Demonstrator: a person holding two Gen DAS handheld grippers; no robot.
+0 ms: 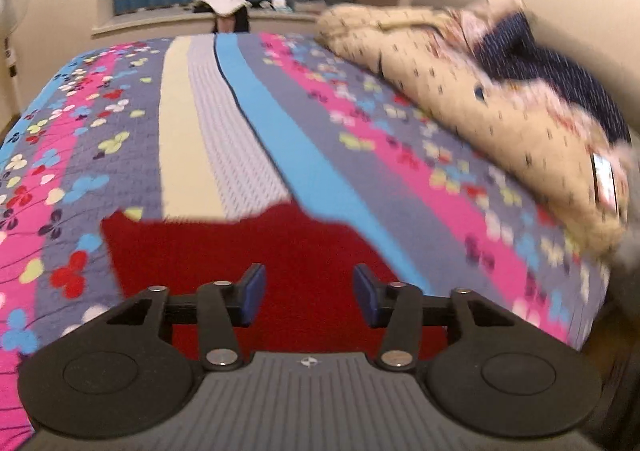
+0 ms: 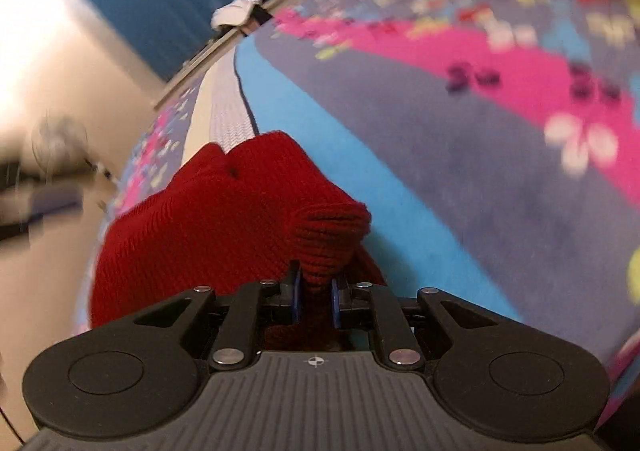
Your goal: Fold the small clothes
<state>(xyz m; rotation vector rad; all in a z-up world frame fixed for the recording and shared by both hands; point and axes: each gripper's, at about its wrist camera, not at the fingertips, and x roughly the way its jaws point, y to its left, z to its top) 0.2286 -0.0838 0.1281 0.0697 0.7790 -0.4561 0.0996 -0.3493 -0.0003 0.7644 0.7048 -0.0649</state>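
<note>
My right fingers (image 2: 335,301) pinch a bunched ribbed edge of the red knit (image 2: 208,219); my left gripper (image 1: 306,293) stands part open, empty, above it. The knit lies near the bed's (image 1: 224,123) front edge: soft, light, floppy. I'd take it by its corners.

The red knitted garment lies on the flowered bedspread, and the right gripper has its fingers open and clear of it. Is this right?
Not quite. The right wrist view shows the right gripper shut on a bunched fold of the red knitted garment, not open and clear of it. The garment does lie on the flowered bedspread.
</note>
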